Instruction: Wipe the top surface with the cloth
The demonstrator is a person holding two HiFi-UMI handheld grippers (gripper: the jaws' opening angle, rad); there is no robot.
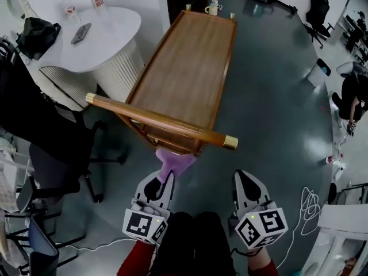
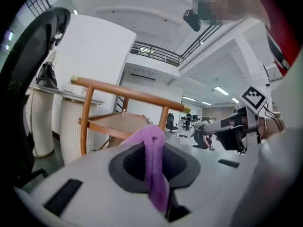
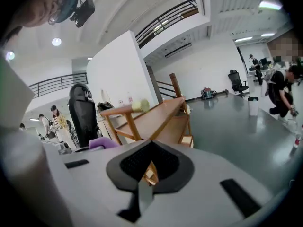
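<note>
A wooden cart (image 1: 190,68) stands ahead of me, its flat top bare, with a round handle bar (image 1: 161,119) across the near end. My left gripper (image 1: 165,180) hangs just below and in front of that bar, shut on a purple cloth (image 1: 174,163) that sticks out past its tips towards the cart. The left gripper view shows the cloth (image 2: 154,160) draped between the jaws. My right gripper (image 1: 241,180) is level with the left one, to the right of the cart's corner, shut with nothing held. The right gripper view also shows the cart (image 3: 151,115) beyond the shut jaws.
A small white pot (image 1: 213,7) sits at the cart's far end. A white round table (image 1: 109,33) with bottles and a phone stands at the left, next to a black office chair (image 1: 52,125). A white cable (image 1: 310,206) lies on the grey floor at the right. A person (image 1: 351,96) crouches at the far right.
</note>
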